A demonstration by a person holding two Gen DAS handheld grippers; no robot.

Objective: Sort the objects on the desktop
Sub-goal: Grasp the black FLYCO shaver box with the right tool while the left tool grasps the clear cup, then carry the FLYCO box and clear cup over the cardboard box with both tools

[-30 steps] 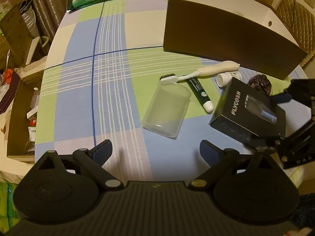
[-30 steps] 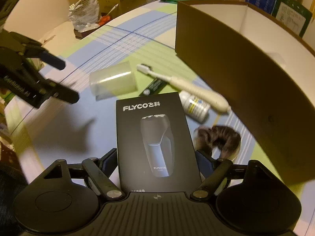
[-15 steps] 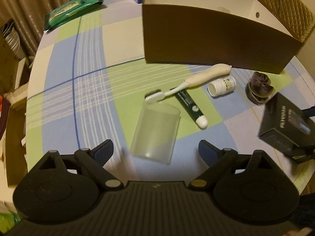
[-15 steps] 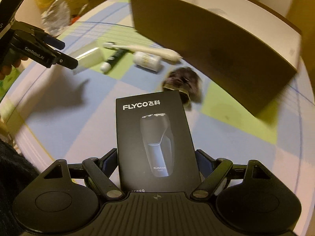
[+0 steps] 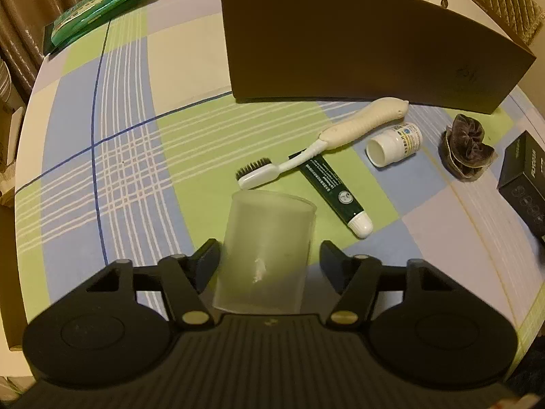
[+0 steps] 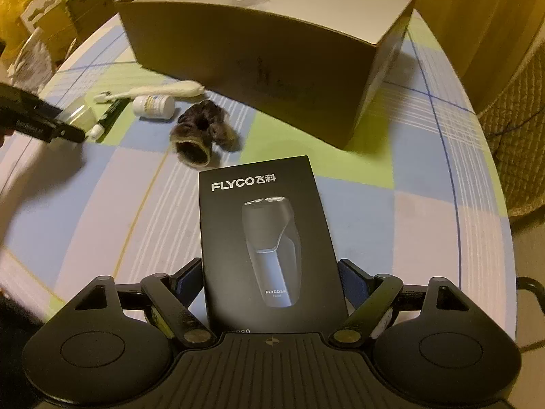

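Fingers [image 5: 218, 255] astride cup [image 5: 265, 248], clear tablecloth [image 5: 112, 156] leftward

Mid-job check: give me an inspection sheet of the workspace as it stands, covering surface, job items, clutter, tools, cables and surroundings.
Surface: round table under a checked blue, green and white cloth.
Job's things: frosted cup lying on its side; toothbrush across a green tube; white bottle on its side; dark scrunchie; open brown box; black shaver box.
Clutter: green packet at the far edge.
Tools: left tool closing, cup between its jaws, far pad not yet touching; right tool clamped on the shaver box.
Cables: one dark cable beside the right tool.
Surroundings: curtain, cartons and bags, quilted chair.
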